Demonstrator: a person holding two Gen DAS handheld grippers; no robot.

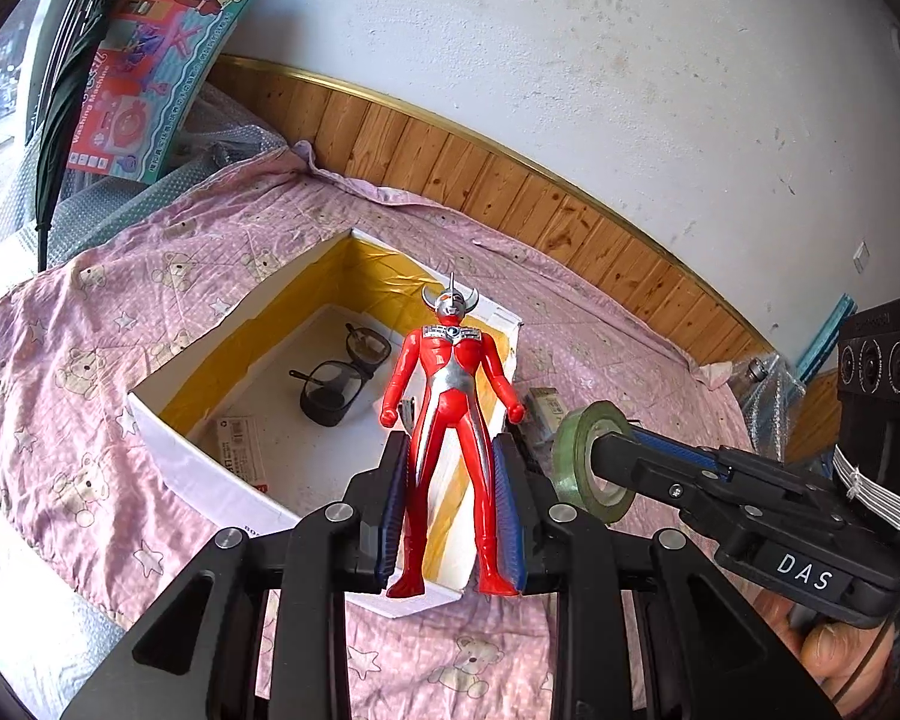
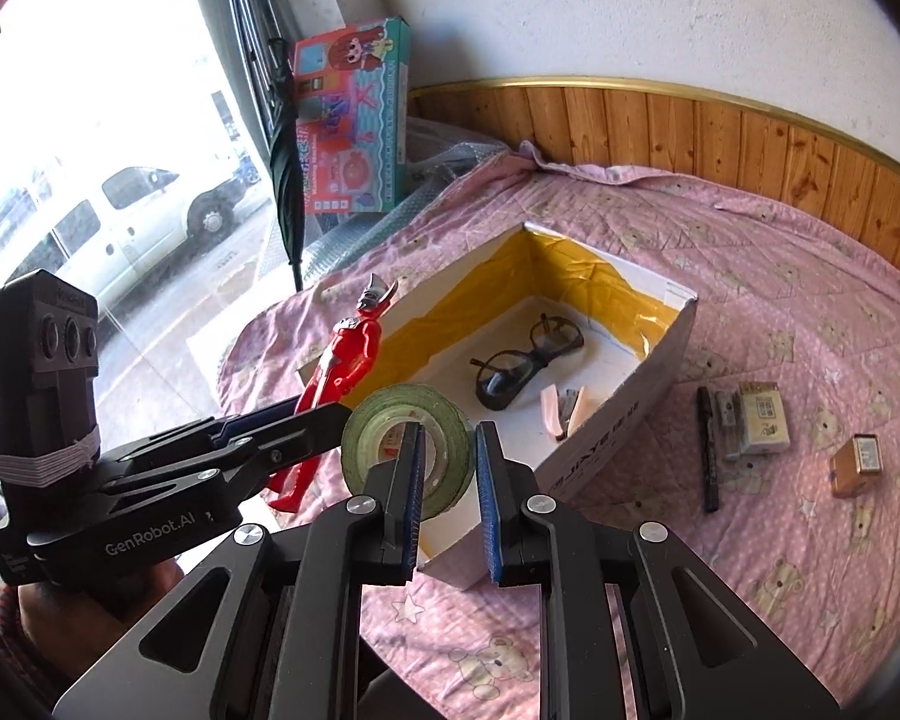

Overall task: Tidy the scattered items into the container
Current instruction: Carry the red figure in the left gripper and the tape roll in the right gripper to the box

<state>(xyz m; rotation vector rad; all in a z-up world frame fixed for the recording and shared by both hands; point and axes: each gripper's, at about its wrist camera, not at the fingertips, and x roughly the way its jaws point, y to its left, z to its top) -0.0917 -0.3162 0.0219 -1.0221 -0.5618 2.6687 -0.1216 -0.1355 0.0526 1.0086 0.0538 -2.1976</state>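
"DAS" stands in white on the right gripper (image 1: 615, 450) body; "GenRobot.AI" on the left gripper (image 2: 306, 414) body. "Washing Machine" runs along the toy box (image 1: 162, 60), far beyond the fingers.

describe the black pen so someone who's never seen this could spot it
Start at the white box on the pink quilt. Just right of it lies a small cluster; the black pen is its leftmost piece, the only long thin dark stick beside pale packets.
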